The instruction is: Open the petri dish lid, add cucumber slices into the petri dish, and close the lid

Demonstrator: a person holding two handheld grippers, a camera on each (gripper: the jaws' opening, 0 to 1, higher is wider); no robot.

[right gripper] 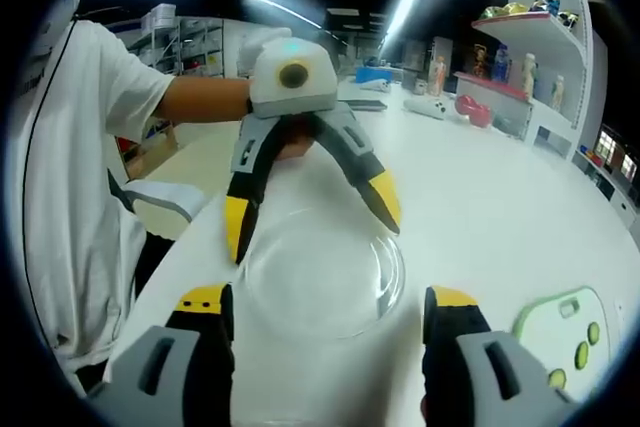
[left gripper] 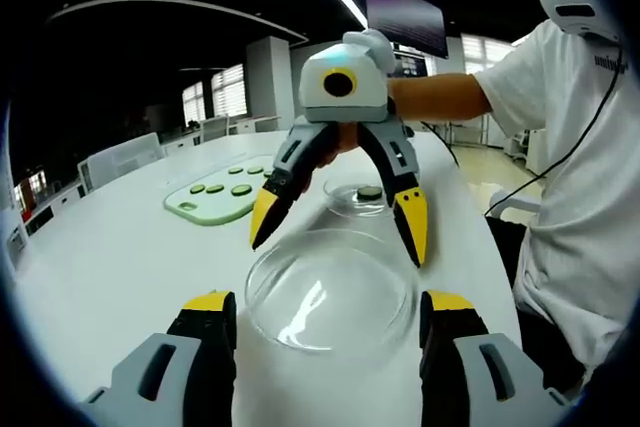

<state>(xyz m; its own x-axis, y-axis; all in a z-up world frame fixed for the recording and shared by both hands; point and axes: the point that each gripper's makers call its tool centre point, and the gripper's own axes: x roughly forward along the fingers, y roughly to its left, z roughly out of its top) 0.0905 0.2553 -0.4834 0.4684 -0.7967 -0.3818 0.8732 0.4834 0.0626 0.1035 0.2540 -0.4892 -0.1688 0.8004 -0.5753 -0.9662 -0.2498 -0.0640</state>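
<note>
The petri dish lid [left gripper: 330,292] is lying off on the white counter [left gripper: 120,267], between both spread hand-held grippers: left [left gripper: 325,322], right [right gripper: 320,322]. The dish base [left gripper: 358,195] is already holding one cucumber slice [left gripper: 370,191]; more are waiting on the green board [left gripper: 215,197]. Closing remains.

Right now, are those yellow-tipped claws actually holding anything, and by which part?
Nothing is held. The left gripper and right gripper both stand open on either side of the clear round petri dish lid, not touching it.
</note>
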